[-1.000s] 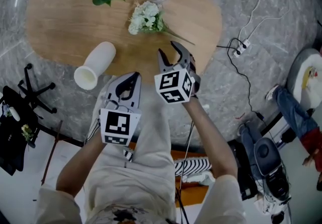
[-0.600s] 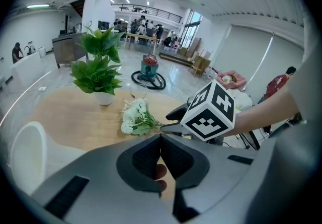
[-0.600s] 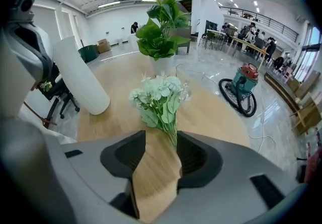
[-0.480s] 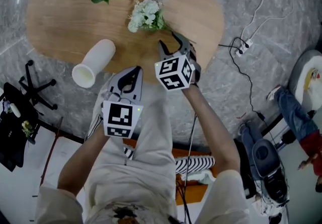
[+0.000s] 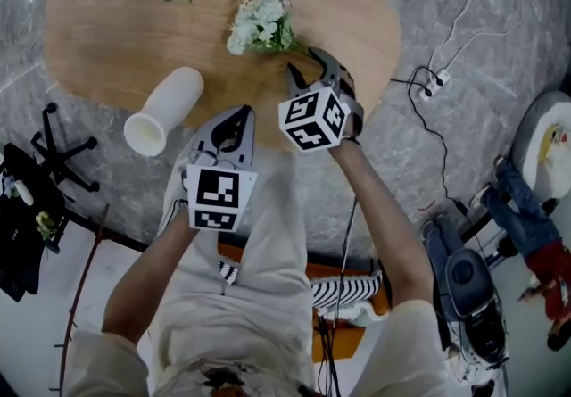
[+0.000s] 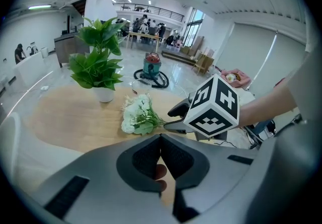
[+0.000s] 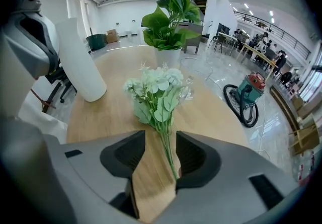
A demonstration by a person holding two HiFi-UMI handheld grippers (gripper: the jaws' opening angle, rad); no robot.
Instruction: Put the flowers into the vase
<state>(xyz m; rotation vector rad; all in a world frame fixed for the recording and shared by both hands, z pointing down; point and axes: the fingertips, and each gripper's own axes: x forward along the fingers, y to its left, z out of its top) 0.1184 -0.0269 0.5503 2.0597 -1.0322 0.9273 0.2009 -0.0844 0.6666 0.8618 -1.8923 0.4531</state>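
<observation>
Flowers (image 5: 259, 25) flat, stem ends between just-opening jaws of right hand-held gripper (image 7: 160, 138); left hand-held gripper (image 6: 161, 140) closed.

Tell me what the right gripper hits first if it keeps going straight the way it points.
Probably the flowers' stems: they lie between the right gripper's jaws, which have just been opening and don't press them. The wooden table sits right beneath, though depth is hard to judge.
</observation>
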